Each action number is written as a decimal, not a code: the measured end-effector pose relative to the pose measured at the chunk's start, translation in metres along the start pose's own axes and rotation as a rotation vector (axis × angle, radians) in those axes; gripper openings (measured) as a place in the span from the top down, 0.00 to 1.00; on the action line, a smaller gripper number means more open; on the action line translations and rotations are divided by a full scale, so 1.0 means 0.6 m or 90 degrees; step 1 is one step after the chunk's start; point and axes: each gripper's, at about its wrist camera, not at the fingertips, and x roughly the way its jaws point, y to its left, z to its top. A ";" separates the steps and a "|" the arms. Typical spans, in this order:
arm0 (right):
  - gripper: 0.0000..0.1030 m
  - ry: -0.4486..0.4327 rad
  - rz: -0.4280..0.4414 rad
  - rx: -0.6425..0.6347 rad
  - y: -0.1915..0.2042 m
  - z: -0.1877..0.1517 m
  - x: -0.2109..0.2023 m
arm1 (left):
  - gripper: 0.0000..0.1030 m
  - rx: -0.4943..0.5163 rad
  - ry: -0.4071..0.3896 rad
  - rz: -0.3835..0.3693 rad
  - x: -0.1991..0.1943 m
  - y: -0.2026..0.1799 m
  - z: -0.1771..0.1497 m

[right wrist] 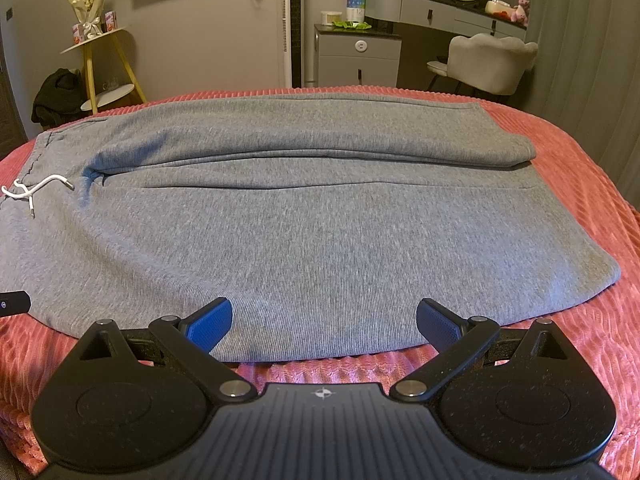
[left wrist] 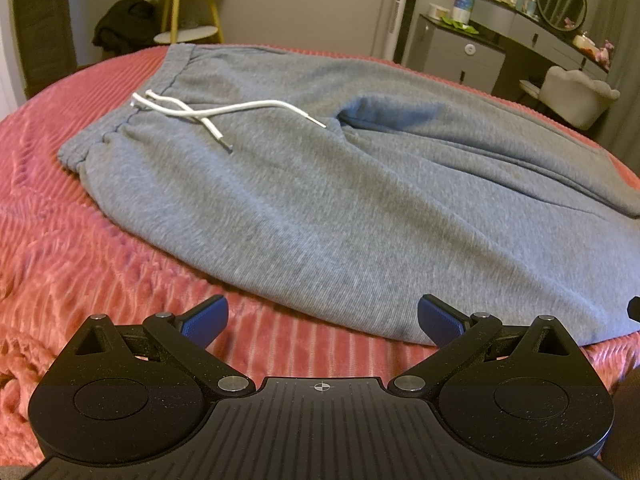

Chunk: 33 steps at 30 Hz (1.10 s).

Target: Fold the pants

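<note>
The left hand-held gripper sits low and level over the pink ribbed bed cover. Its blue pads are wide apart and hold nothing. The right hand-held gripper sits the same way, pads wide apart and empty. The soft grey jogging pants lie flat just ahead of both, with the white drawstring farther ahead to the left.

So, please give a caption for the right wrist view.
Open right gripper at the near edge of grey pants on a pink blanket.
</note>
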 end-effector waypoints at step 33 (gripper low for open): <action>0.04 0.002 0.001 0.002 0.001 0.000 -0.001 | 0.00 -0.012 0.001 -0.005 -0.003 0.003 0.000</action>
